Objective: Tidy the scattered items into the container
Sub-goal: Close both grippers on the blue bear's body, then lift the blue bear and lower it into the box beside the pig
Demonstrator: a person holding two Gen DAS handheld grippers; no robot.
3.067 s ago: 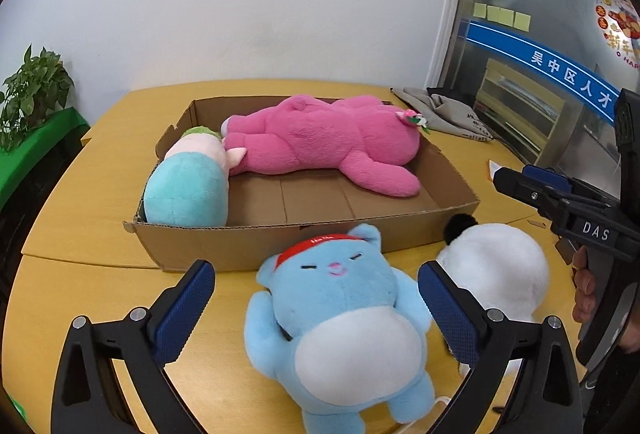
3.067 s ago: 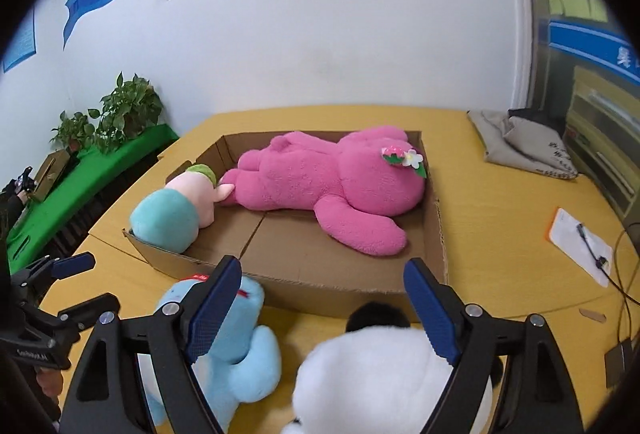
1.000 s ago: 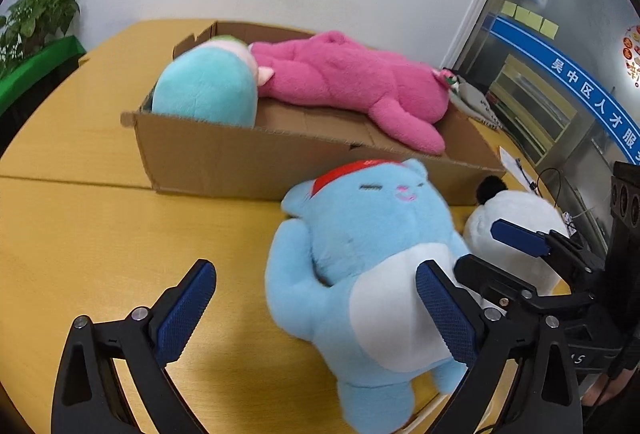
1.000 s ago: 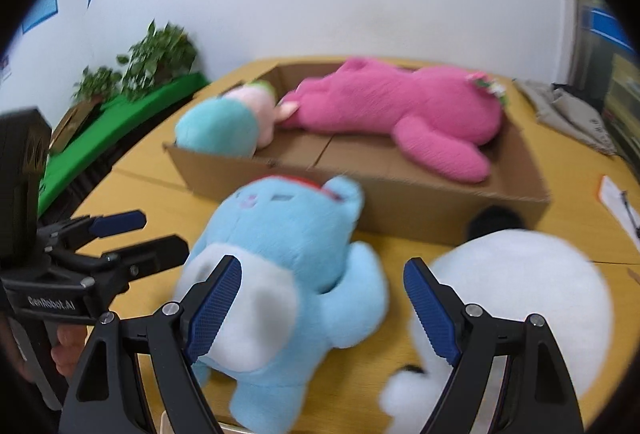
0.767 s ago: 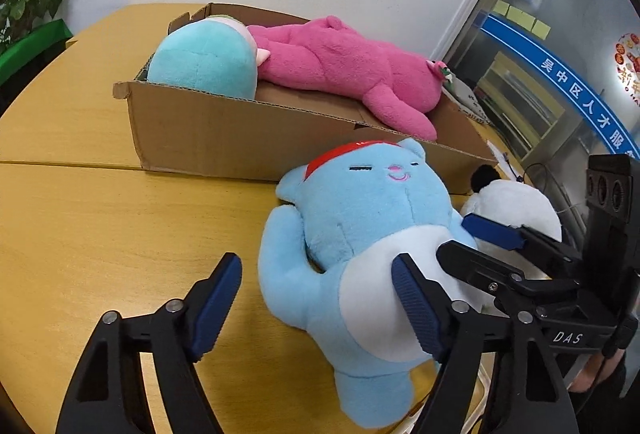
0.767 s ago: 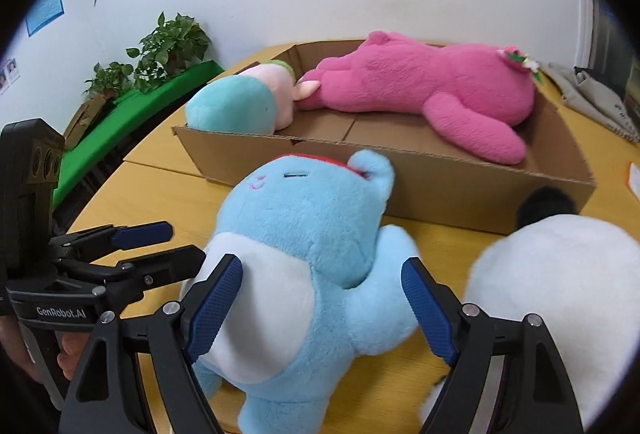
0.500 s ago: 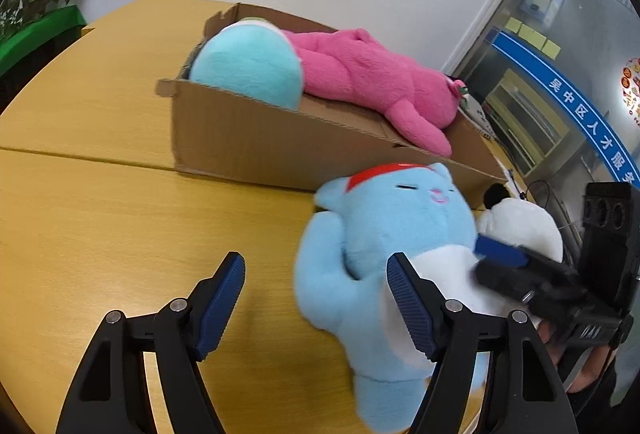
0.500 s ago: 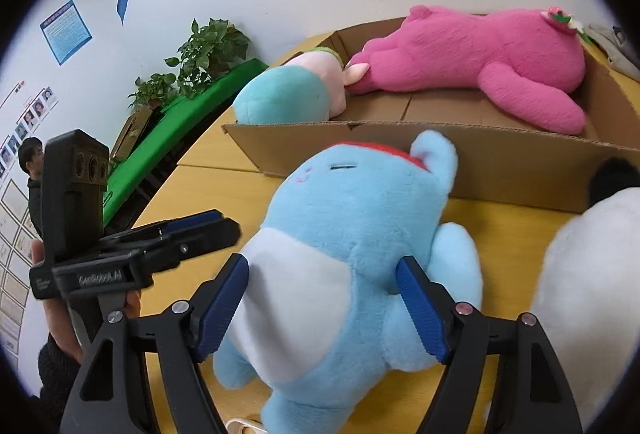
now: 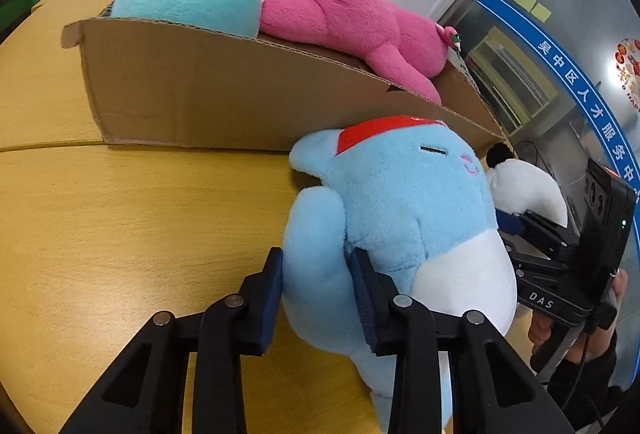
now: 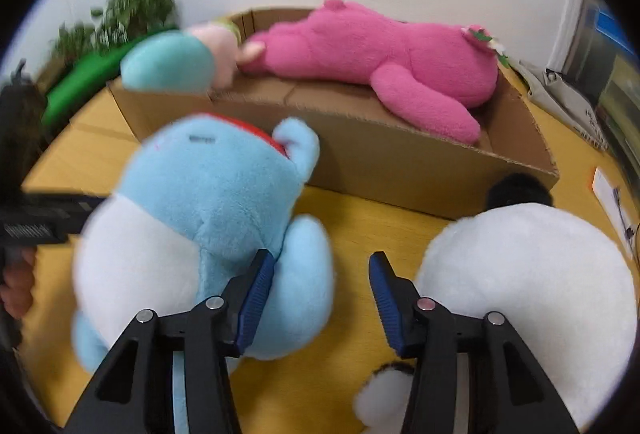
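Pinching blue plush (image 9: 400, 202) arm, left tool (image 9: 318, 298), beside box (image 9: 208, 94) wall.

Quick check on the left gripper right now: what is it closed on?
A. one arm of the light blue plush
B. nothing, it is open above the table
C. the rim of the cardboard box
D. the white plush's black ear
A: in the left wrist view the left gripper has both blue pads pressed against an arm of the light blue plush, which lies on the table in front of the cardboard box.
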